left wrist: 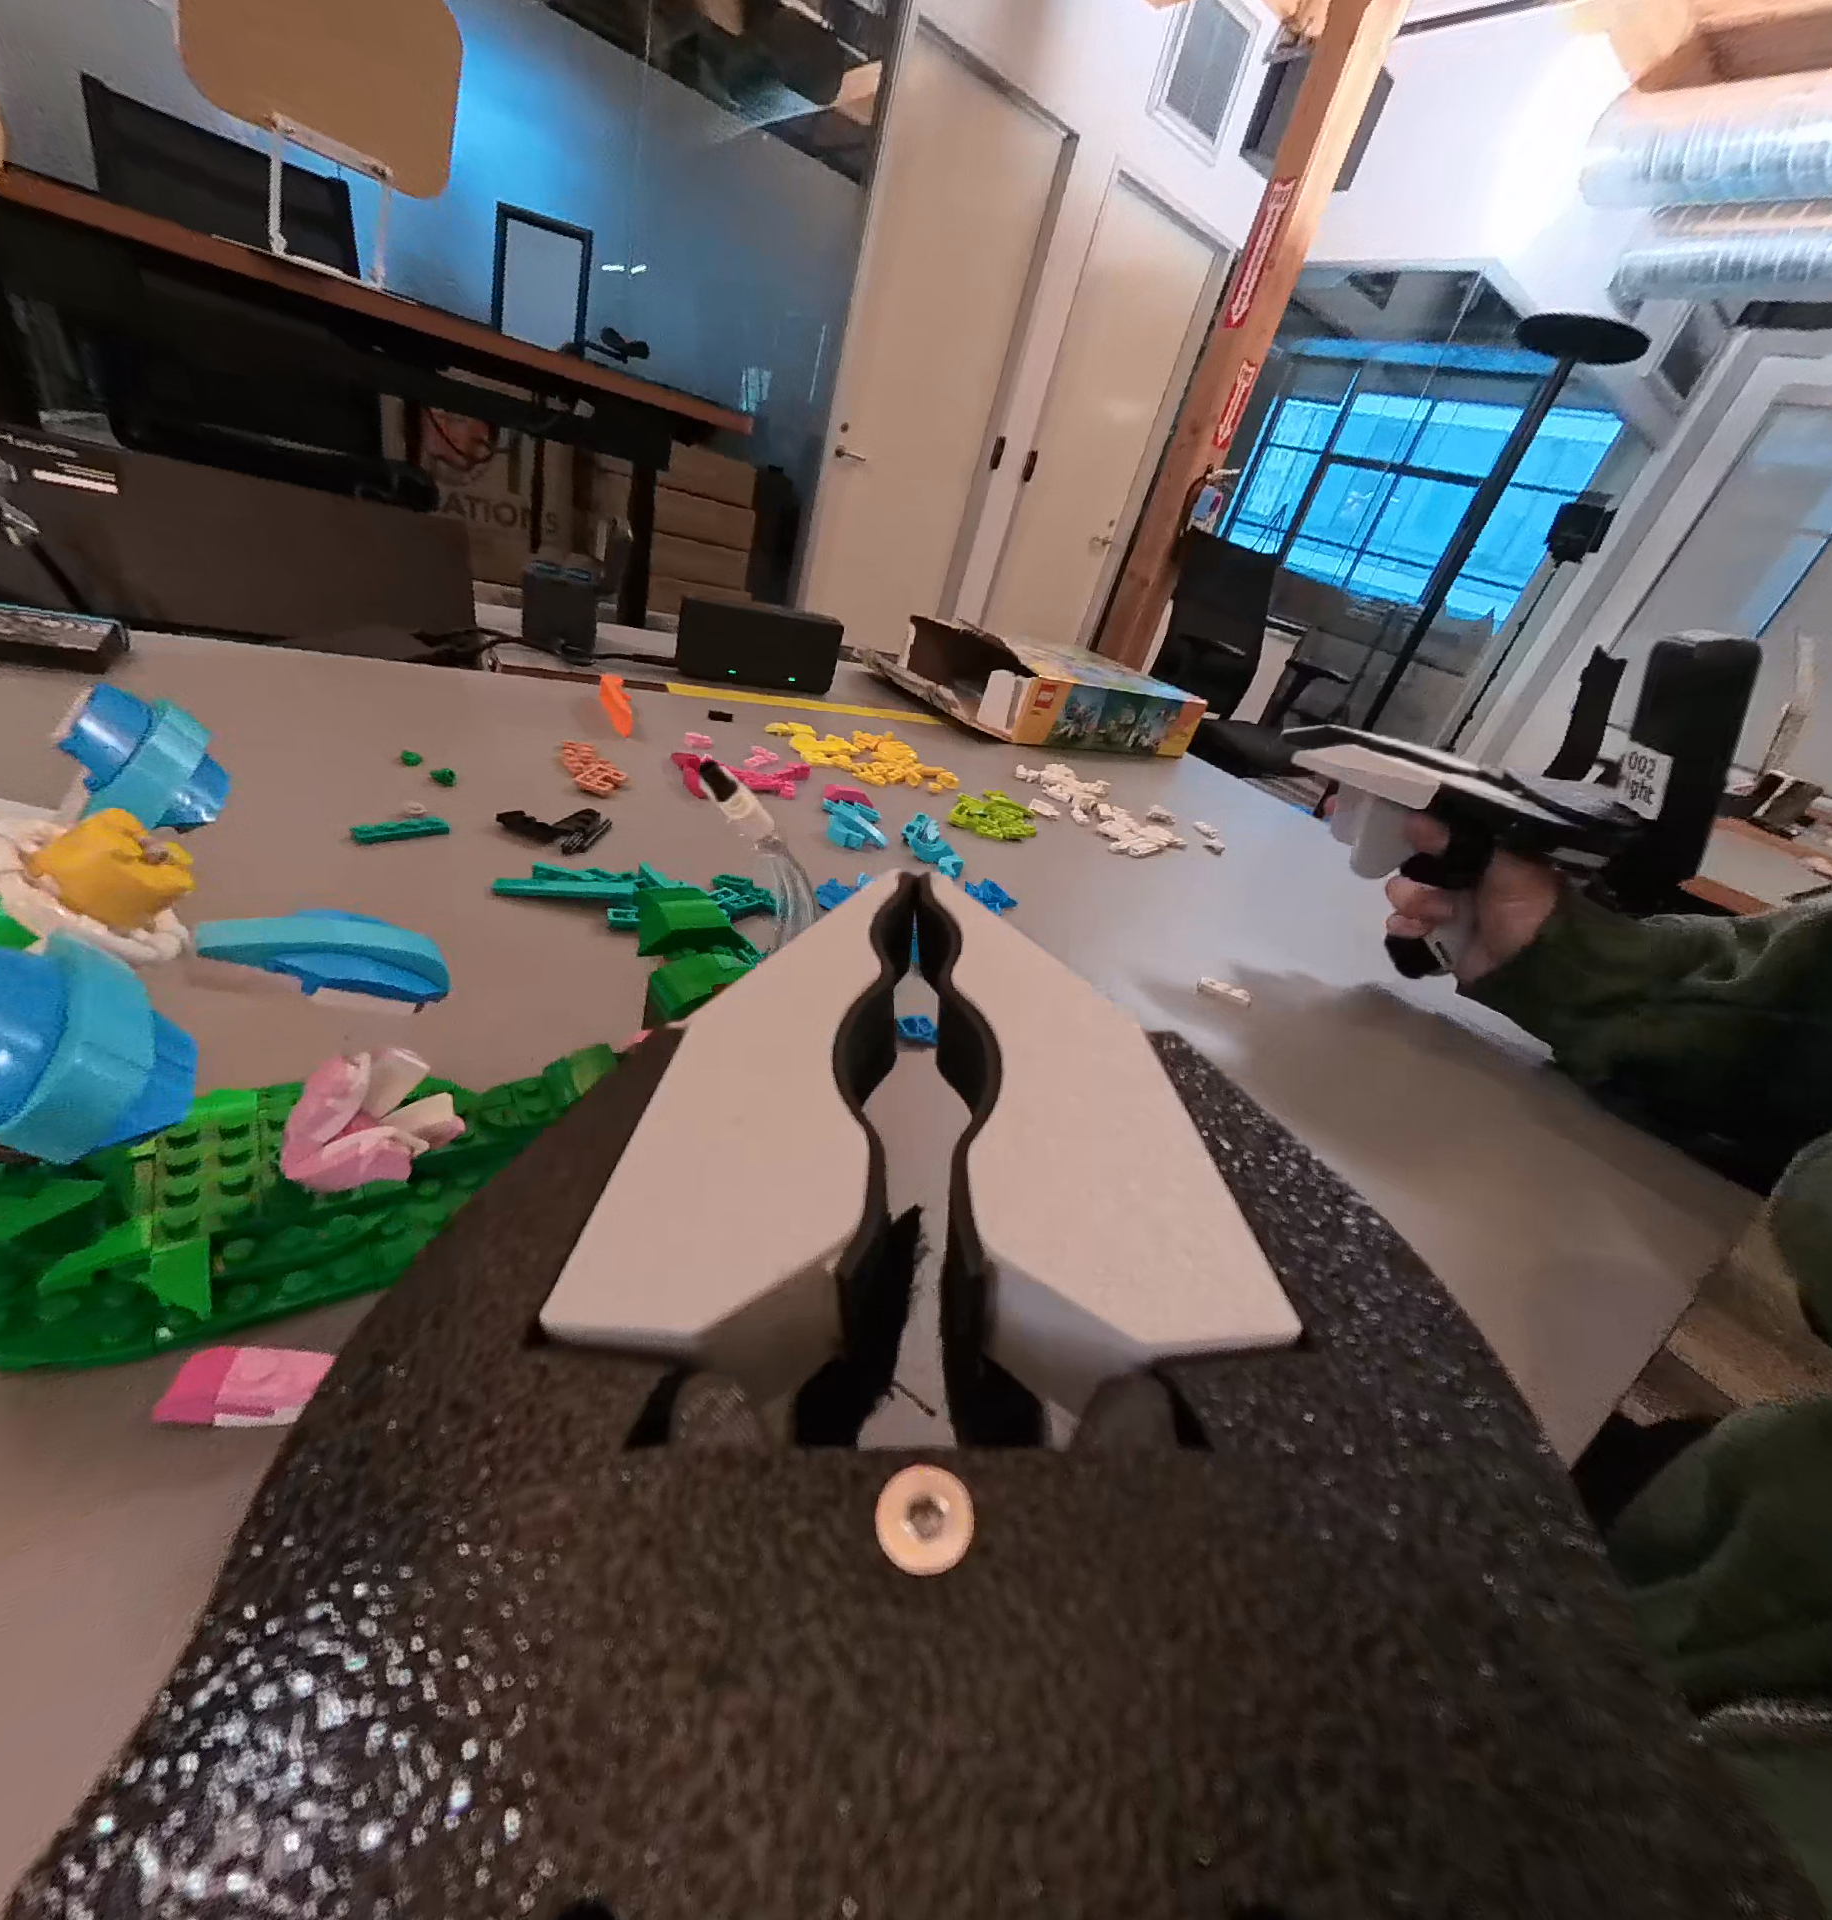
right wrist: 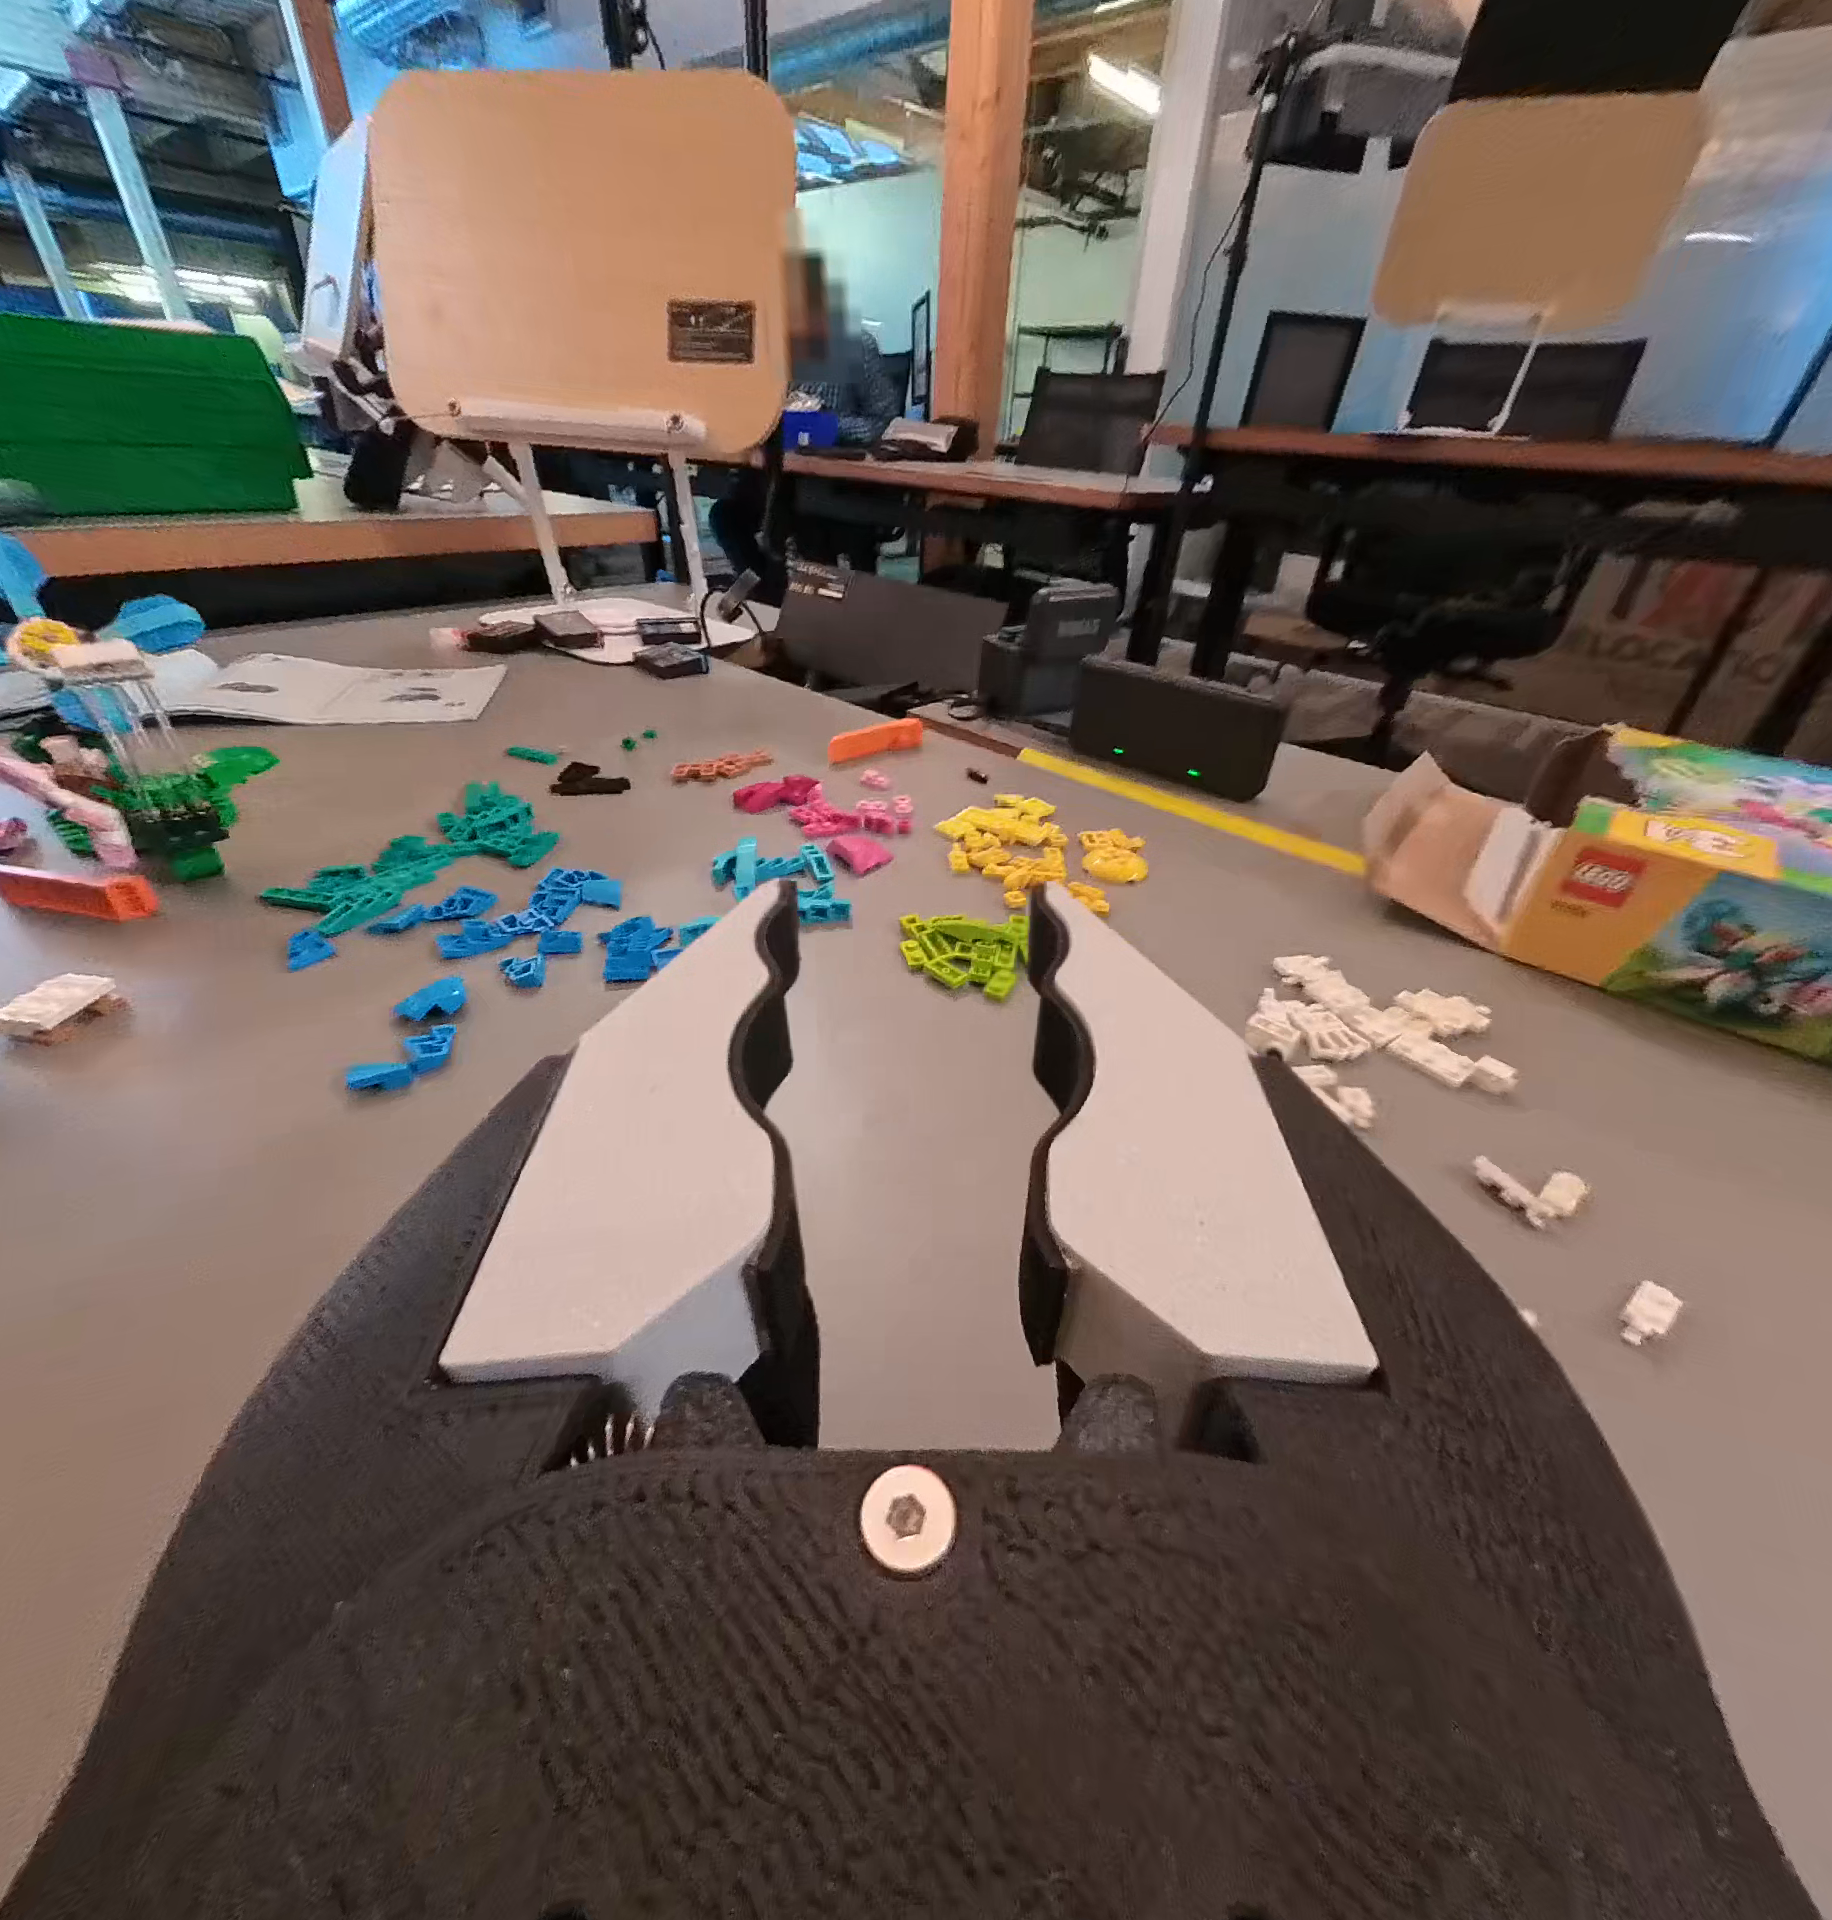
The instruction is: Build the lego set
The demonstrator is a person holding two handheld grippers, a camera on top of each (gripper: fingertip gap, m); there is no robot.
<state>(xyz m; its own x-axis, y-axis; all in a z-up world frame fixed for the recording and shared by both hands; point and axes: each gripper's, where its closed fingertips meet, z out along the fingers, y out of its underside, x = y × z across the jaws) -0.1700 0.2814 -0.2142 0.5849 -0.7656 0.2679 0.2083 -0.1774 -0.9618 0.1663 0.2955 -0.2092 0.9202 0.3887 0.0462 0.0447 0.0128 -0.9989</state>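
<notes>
Nearest, the left gripper (left wrist: 914,883) has its jaws together on nothing, beside the green flower build (left wrist: 195,1174). Farther right, the right gripper (right wrist: 910,914) hangs above the table (right wrist: 216,1195), jaws apart and empty, over sorted brick piles (right wrist: 1037,836). At the far edge the torn box (right wrist: 1639,894) lies on its side; its contents are hidden.

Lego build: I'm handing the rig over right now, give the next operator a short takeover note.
Left gripper: jaws shut, empty, raised beside the flower model.
Right gripper: jaws open, empty, above the table, pointing at the lime pieces.
Done: green base with blue and pink flowers partly built.
Left: many loose pieces remain, sorted by colour; white pieces near the box.
</notes>
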